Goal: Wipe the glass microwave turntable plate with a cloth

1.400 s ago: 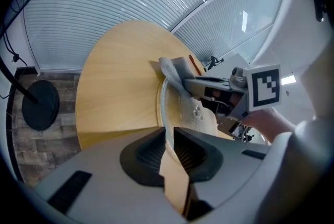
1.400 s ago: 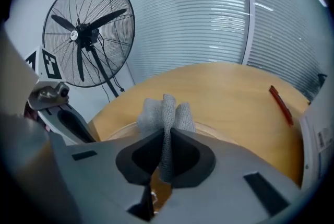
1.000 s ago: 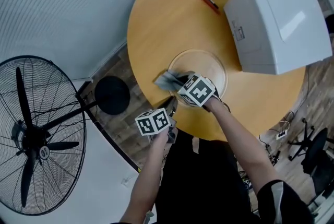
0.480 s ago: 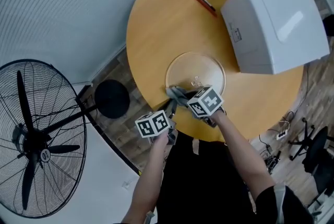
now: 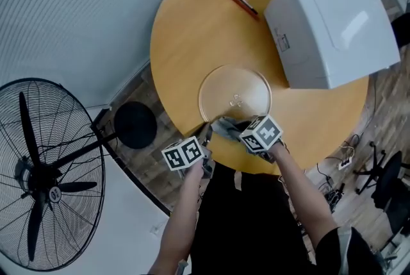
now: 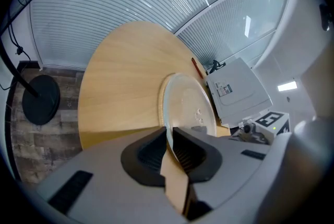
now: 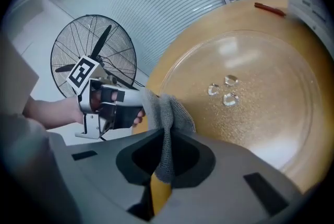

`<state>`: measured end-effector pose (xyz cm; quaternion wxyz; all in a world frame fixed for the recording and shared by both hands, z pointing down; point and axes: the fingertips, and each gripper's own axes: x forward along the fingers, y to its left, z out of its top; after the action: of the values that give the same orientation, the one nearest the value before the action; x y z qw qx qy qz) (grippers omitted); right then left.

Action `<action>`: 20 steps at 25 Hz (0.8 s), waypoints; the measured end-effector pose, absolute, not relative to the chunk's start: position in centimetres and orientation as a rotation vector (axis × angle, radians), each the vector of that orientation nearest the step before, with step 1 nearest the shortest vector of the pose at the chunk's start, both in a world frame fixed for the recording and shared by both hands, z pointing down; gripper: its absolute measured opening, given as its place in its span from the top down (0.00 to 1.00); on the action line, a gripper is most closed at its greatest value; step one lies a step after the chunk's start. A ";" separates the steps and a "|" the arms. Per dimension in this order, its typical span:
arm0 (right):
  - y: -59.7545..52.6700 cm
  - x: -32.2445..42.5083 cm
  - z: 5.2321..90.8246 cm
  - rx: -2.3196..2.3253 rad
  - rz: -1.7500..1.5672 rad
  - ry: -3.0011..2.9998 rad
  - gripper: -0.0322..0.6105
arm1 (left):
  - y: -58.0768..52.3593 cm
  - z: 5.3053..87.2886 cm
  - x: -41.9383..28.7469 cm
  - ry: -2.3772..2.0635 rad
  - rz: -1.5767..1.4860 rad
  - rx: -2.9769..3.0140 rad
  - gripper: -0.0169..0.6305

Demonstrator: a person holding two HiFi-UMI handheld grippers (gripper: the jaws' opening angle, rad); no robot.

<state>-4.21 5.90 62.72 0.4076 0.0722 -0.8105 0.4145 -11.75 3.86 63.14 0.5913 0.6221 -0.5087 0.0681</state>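
Observation:
The clear glass turntable plate [image 5: 235, 93] lies flat near the round wooden table's front edge. My left gripper [image 5: 206, 133] is shut on the plate's near-left rim [image 6: 168, 125], which runs between its dark pads. My right gripper [image 5: 233, 129] is shut on a grey cloth [image 5: 225, 125]. The cloth [image 7: 168, 112] bunches out of the jaws and rests on the plate's near rim, just right of the left gripper [image 7: 136, 111]. The plate [image 7: 250, 97] shows three small raised glass nubs at its centre.
A white microwave [image 5: 327, 24] stands at the table's back right, close to the plate. A red pen and a black pen [image 5: 241, 2] lie at the back. A large black floor fan [image 5: 48, 171] and a round black base [image 5: 135, 124] stand left of the table [image 5: 186, 43].
My right gripper has dragged the cloth from the plate's left part back toward me, to its near rim. The left gripper has kept its grip on the rim.

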 end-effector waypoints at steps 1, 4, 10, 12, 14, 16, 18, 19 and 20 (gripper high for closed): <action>6.1 -3.7 62.8 0.183 1.041 -2.039 0.90 | 3.9 63.2 -11.8 -1.183 0.160 1.444 0.92; 6.3 -1.8 62.8 0.210 1.013 -2.028 0.90 | 3.9 63.2 -11.6 -1.177 0.163 1.438 0.92; 5.3 2.0 62.9 0.295 1.027 -2.015 0.90 | 3.9 63.2 -11.6 -1.176 0.174 1.434 0.92; 4.4 3.1 63.0 0.324 1.029 -2.011 0.90 | 3.8 63.2 -11.6 -1.175 0.177 1.437 0.92; 3.0 4.4 63.0 0.377 1.010 -2.007 0.90 | 3.8 63.3 -11.6 -1.173 0.178 1.440 0.92; 1.4 5.7 62.8 0.454 0.956 -2.002 0.90 | 3.8 63.3 -11.5 -1.171 0.182 1.441 0.92; -0.3 6.9 62.7 0.531 0.869 -1.984 0.90 | 3.8 63.2 -11.5 -1.168 0.181 1.440 0.92; -1.0 7.3 62.6 0.563 0.829 -1.970 0.90 | 3.8 63.2 -11.5 -1.167 0.176 1.439 0.92; -1.6 7.6 62.6 0.593 0.797 -1.954 0.90 | 3.8 63.2 -11.5 -1.165 0.171 1.437 0.92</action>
<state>7.57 -1.63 62.63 0.4571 0.2406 -0.7928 0.3235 -11.52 3.84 63.20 0.5988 0.6194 -0.5023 0.0737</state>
